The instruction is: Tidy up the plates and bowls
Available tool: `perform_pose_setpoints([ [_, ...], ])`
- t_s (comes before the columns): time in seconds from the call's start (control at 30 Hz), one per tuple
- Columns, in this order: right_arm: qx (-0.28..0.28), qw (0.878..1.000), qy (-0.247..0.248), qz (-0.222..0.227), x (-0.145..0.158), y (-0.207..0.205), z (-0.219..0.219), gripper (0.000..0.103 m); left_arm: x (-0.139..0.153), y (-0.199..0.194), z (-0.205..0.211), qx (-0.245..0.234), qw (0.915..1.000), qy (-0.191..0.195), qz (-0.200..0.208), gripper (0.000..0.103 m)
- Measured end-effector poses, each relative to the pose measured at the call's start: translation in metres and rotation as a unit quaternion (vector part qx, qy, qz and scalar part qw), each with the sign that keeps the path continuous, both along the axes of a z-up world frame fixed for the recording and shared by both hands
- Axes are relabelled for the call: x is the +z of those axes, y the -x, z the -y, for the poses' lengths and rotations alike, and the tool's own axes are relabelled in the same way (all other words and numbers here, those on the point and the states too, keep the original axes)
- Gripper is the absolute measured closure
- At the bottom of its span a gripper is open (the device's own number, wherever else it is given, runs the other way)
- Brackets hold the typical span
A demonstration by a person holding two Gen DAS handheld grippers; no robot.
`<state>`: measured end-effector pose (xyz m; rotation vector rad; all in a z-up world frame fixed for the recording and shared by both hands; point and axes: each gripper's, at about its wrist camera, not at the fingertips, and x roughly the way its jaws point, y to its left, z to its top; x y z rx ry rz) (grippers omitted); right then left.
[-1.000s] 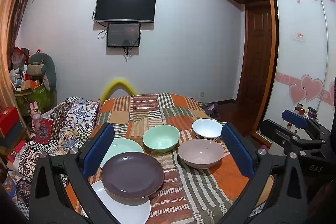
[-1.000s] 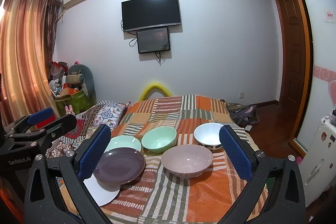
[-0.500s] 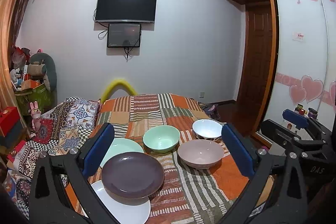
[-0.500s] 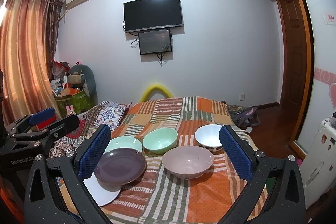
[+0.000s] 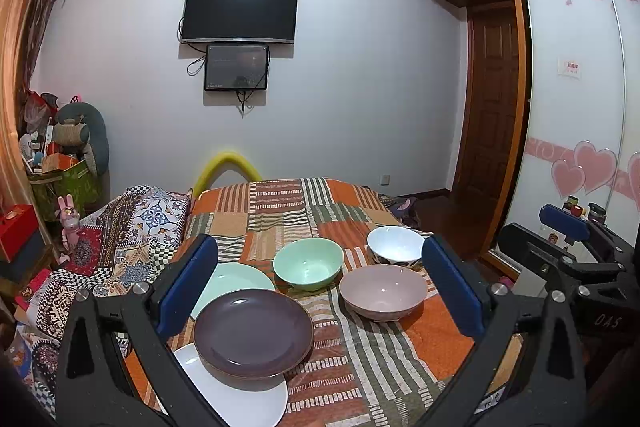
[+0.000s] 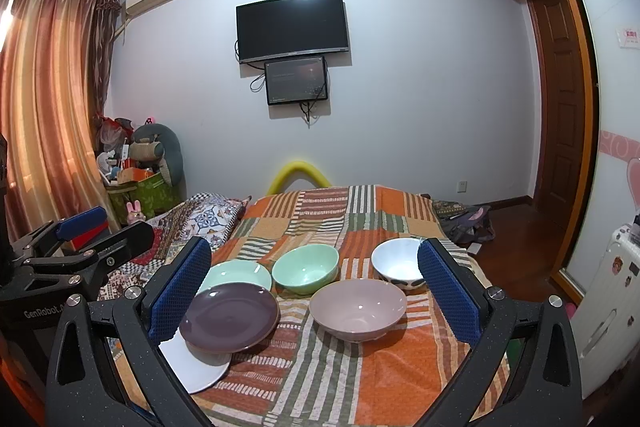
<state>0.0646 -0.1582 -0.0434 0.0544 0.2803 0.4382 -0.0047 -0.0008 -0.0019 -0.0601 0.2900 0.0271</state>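
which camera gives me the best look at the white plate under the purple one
The left wrist view. There the white plate shows a broad stretch of rim and face below the purple plate, which overlaps its far part. In the right wrist view, the white plate is a smaller sliver, partly cut off by the right tongs' left finger.

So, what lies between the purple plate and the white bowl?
The pink bowl sits between the purple plate and the white bowl; the right wrist view shows it best.
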Motion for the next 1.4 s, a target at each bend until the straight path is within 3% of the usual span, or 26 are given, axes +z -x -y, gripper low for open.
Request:
perform_pose_setpoints([
  [1.17, 0.000, 1.000, 0.010, 0.001, -0.001, -0.001, -0.002, 0.000, 0.001, -0.002, 0.002, -0.002, 1.0000, 0.005, -0.004, 0.000],
  [1.4, 0.007, 1.000, 0.010, -0.020, -0.008, -0.008, -0.006, 0.000, -0.011, -0.012, -0.004, -0.005, 0.9996, 0.011, -0.027, 0.000],
])
